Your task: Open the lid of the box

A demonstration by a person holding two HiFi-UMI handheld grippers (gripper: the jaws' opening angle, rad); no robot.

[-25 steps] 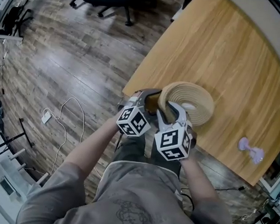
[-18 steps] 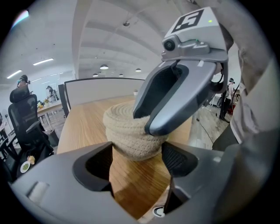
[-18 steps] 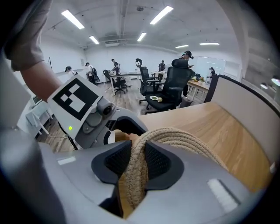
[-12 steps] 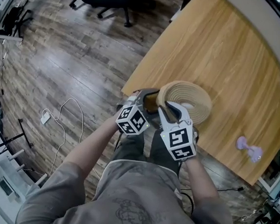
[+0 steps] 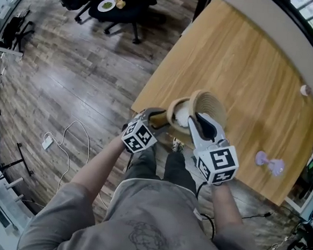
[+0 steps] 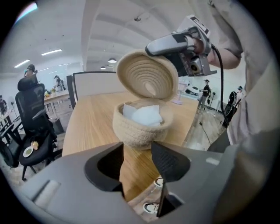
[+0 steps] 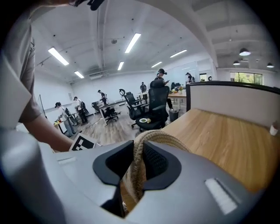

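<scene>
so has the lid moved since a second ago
Yes. The lid has tipped up off the basket and now stands on edge; the basket stays at the table's near corner.

Head view: round beige woven-rope lid [image 5: 207, 105] and right gripper [image 5: 196, 118] cover most of the beige woven-rope basket [image 5: 172, 111], and the white stuff inside [image 5: 182, 115] is too small to identify. Small purple object [image 5: 268, 162] and pale round bit [image 5: 305, 90] on the light wooden table [image 5: 248, 59] are also too small to tell. Left gripper view: left gripper [image 6: 138, 148] blocks the basket's lower front; right gripper view: gripper body hides the lid's lower part.
</scene>
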